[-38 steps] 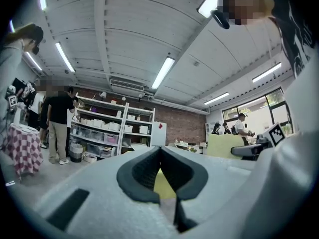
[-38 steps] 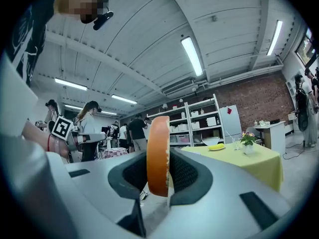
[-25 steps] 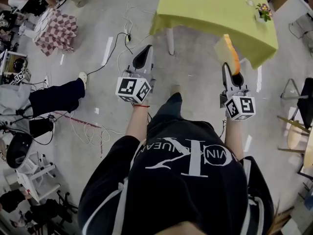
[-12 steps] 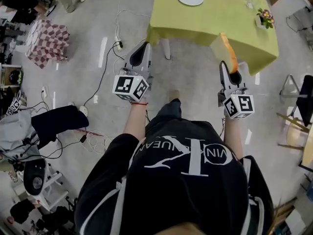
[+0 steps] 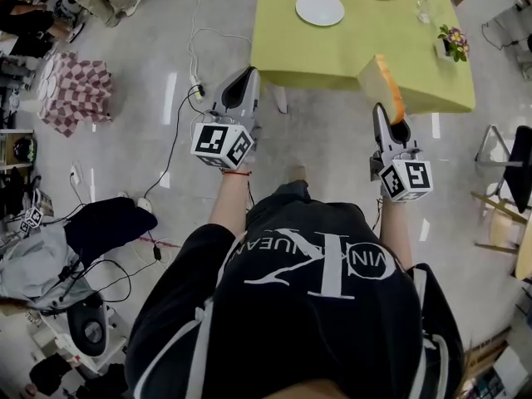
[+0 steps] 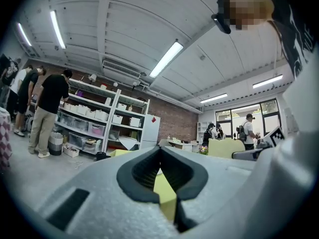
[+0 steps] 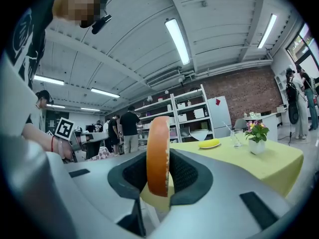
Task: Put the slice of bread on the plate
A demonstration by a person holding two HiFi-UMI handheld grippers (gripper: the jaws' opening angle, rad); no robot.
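From overhead, the right gripper (image 5: 391,123) pinches the slice of bread (image 5: 383,80) by its lower end. The slice stands on edge beyond the jaw tips, seen against the near edge of the green table (image 5: 366,48). The white plate (image 5: 320,8) sits farther in on that table, well apart from the bread. The left gripper (image 5: 242,90) is held out level over the floor.

In the left gripper view, its jaws are pressed together at the tips with nothing between them.

In the right gripper view, the bread stands upright and edge-on between the pads, which press against its two faces.
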